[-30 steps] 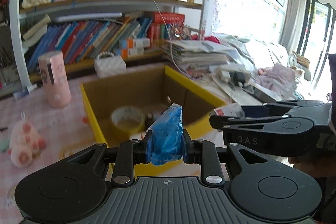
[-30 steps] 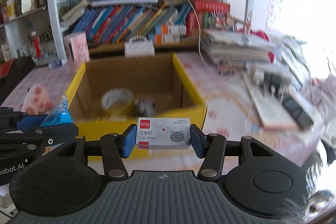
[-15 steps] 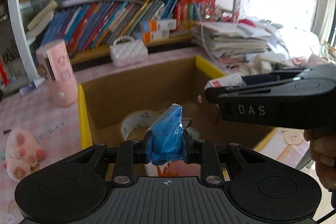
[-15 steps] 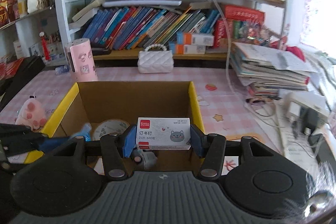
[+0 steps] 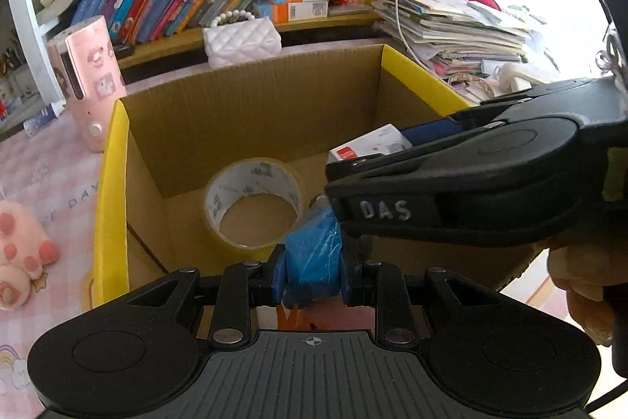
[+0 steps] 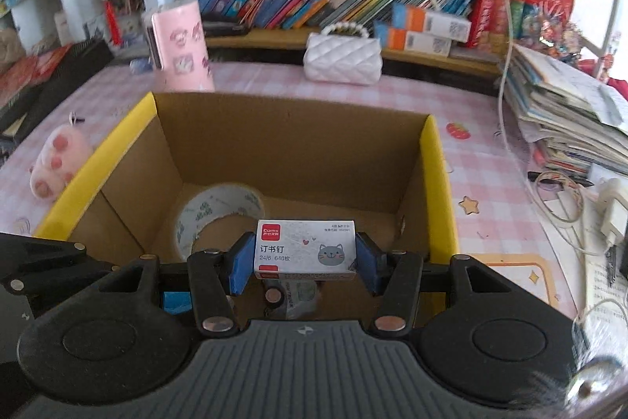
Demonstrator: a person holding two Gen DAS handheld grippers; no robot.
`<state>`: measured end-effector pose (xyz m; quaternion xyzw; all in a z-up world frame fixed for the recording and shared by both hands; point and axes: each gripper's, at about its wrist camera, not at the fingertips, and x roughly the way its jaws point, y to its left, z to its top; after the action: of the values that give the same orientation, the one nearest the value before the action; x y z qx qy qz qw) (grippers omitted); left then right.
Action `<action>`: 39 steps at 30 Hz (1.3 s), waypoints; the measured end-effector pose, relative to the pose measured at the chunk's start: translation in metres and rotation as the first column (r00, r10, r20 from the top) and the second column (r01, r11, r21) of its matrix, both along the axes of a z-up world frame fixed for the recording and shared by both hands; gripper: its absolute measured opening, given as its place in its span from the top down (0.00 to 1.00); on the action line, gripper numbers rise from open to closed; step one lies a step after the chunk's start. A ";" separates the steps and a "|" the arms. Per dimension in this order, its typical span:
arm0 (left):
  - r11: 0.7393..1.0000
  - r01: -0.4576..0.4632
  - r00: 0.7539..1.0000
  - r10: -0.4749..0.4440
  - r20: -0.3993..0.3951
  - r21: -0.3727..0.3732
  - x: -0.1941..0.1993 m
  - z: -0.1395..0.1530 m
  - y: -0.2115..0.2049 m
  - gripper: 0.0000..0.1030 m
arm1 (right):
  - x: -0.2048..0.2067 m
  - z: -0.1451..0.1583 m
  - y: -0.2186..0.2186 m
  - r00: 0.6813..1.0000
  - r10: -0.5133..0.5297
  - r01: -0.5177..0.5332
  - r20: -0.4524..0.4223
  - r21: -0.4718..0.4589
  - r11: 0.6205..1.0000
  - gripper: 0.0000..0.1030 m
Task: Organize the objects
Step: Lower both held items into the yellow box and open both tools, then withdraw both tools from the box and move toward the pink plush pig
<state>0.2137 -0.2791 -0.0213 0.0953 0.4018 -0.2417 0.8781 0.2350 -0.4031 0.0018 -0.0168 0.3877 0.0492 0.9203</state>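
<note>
A yellow-rimmed cardboard box (image 5: 112, 160) (image 6: 437, 160) stands open on the pink checked table. A roll of clear tape (image 5: 253, 201) (image 6: 218, 211) lies on its floor. My left gripper (image 5: 313, 273) is shut on a blue plastic packet (image 5: 314, 258) over the box's near edge. My right gripper (image 6: 305, 256) is shut on a white staple box with a cat picture (image 6: 305, 248), held above the box interior; it shows in the left wrist view (image 5: 369, 146) too. A small item (image 6: 298, 295) lies in the box under the right gripper.
A pink cylinder (image 6: 180, 44), a white quilted purse (image 6: 343, 59) and a bookshelf stand behind the box. A pink plush paw (image 6: 55, 160) lies to its left. Stacked papers (image 6: 565, 112) and a charger with cables (image 6: 612, 211) lie to the right.
Both grippers moved forward and down over the open box, each keeping its object. The right gripper now crosses close in front of the left one.
</note>
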 end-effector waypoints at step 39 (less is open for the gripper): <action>0.986 0.000 0.978 0.034 0.205 -0.167 -0.067 0.059 0.054 0.28 | -0.078 0.053 0.006 0.970 -0.146 0.144 0.197 0.022 0.989 0.45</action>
<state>0.1466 -0.2253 0.0373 0.0431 0.2876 -0.2555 0.9220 0.1566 -0.3967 0.0546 0.0104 0.2942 -0.0185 0.9555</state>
